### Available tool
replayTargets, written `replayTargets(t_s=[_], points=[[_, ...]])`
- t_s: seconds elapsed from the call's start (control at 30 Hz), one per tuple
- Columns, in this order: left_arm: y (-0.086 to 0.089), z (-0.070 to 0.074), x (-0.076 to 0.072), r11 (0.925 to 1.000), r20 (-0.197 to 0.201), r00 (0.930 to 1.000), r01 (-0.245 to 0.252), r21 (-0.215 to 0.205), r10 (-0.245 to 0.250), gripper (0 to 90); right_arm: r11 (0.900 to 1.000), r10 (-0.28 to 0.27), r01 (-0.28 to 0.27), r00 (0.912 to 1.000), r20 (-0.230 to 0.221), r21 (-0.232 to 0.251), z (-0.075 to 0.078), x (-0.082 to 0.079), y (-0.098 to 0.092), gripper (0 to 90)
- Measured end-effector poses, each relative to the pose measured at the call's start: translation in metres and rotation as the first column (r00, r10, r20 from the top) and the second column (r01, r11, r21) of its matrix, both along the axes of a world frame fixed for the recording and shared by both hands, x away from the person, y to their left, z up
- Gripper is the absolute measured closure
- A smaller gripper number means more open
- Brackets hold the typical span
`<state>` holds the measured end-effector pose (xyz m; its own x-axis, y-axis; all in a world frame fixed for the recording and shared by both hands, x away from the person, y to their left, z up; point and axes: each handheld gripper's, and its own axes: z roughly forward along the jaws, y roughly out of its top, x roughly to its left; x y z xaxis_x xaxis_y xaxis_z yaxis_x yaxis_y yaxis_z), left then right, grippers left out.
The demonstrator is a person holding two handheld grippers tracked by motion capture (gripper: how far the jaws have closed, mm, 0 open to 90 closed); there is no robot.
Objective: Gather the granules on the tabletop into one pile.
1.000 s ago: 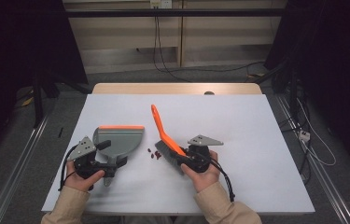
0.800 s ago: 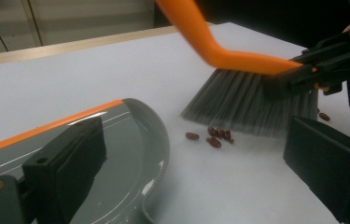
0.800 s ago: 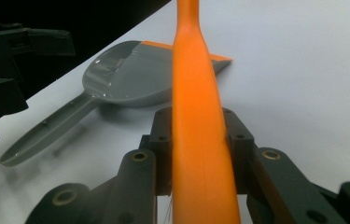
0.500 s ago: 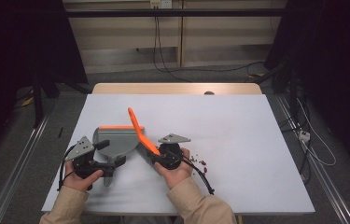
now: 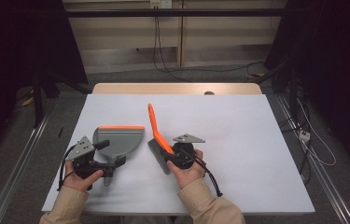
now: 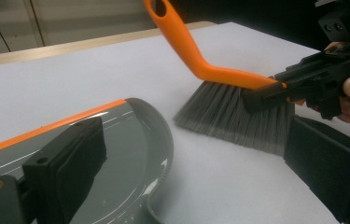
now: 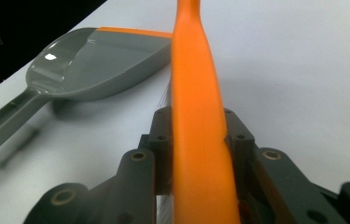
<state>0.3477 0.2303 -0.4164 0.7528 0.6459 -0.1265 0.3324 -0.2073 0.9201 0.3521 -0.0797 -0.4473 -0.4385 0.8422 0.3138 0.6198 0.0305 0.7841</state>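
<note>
A grey dustpan with an orange front lip lies flat on the white table, left of centre. My left gripper straddles the pan's neck with its jaws wide apart. In the left gripper view one jaw stands over the dustpan and the other is well clear of it, so the left gripper is open. My right gripper is shut on the orange-handled brush. The brush's grey bristles rest on the table just right of the pan. The brush handle runs up between the right gripper jaws.
A bare wooden strip borders the table's far edge. Cables run over the floor behind it. More cables and a white plug lie to the right. Open table surface stretches right of the brush and beyond the pan.
The right hand swept the brush left onto the pan's mouth, then drew it back right. The small dark bits seen between pan and brush a second ago are out of sight. The left hand stayed put.
</note>
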Motion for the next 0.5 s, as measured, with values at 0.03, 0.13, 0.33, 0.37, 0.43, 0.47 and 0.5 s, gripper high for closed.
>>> replayTargets(t_s=[0.03, 0.13, 0.33, 0.37, 0.43, 0.47, 0.5], points=[[0.000, 0.000, 0.000, 1.0000, 0.001, 1.0000, 0.001, 0.001, -0.001, 5.5, 1.000, -0.006, 0.006, 1.0000, -0.004, 0.002, 0.000, -0.001, -0.003, 70.8], [0.000, 0.000, 0.000, 1.0000, 0.001, 1.0000, 0.001, 0.001, -0.001, 5.5, 1.000, -0.025, 0.025, 0.9997, -0.007, 0.005, 0.000, -0.004, -0.010, 70.7], [-0.001, 0.000, -0.001, 1.0000, 0.002, 1.0000, 0.002, 0.003, -0.002, 5.5, 0.998, -0.055, 0.055, 0.9984, -0.010, 0.000, 0.000, -0.009, -0.026, 70.7], [-0.001, 0.000, -0.001, 1.0000, 0.002, 1.0000, 0.001, 0.004, -0.001, 5.5, 0.998, -0.060, 0.060, 0.9981, -0.011, 0.000, 0.000, -0.009, -0.027, 70.7], [-0.002, 0.000, -0.001, 1.0000, 0.002, 1.0000, 0.000, 0.000, 0.000, 5.5, 0.998, -0.067, 0.067, 0.9977, -0.010, -0.003, 0.000, -0.011, -0.031, 70.7], [-0.002, 0.000, -0.001, 1.0000, 0.002, 1.0000, 0.000, 0.000, 0.000, 5.5, 0.998, -0.070, 0.070, 0.9975, -0.011, -0.004, 0.001, -0.011, -0.033, 70.7], [-0.002, 0.000, -0.001, 1.0000, 0.003, 1.0000, 0.001, 0.002, -0.001, 5.5, 0.997, -0.076, 0.076, 0.9970, -0.013, -0.005, 0.001, -0.012, -0.035, 70.7]])
